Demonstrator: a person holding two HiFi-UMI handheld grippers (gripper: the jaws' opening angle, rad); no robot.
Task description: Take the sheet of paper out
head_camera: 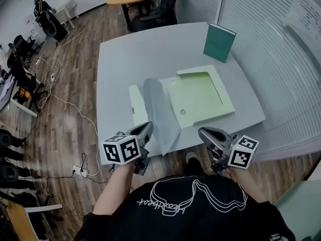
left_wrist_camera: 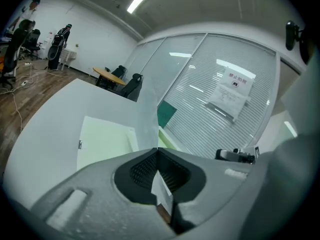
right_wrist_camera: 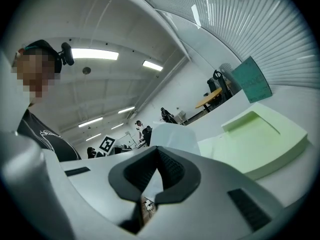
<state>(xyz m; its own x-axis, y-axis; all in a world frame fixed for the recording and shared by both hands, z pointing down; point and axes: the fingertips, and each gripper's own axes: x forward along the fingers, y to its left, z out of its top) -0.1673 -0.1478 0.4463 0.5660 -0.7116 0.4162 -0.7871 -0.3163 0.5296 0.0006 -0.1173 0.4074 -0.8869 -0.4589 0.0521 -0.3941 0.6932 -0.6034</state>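
A pale, whitish sheet of paper point(head_camera: 161, 112) hangs curved over the near part of the table, in front of an open light-green file box point(head_camera: 200, 97). My left gripper point(head_camera: 149, 128) is shut on the sheet's left edge. In the left gripper view the sheet point(left_wrist_camera: 147, 119) rises from between the closed pads. My right gripper point(head_camera: 202, 131) hovers by the table's near edge, right of the sheet and apart from it, jaws together with nothing in them. From the right gripper view the sheet point(right_wrist_camera: 175, 136) stands to the left of the file box point(right_wrist_camera: 260, 134).
A dark green book point(head_camera: 219, 42) stands upright at the far right of the grey table point(head_camera: 130, 59). The box's pale flap point(head_camera: 136, 104) lies flat left of the sheet. Window blinds run along the right. Chairs, cables and a round table fill the floor beyond.
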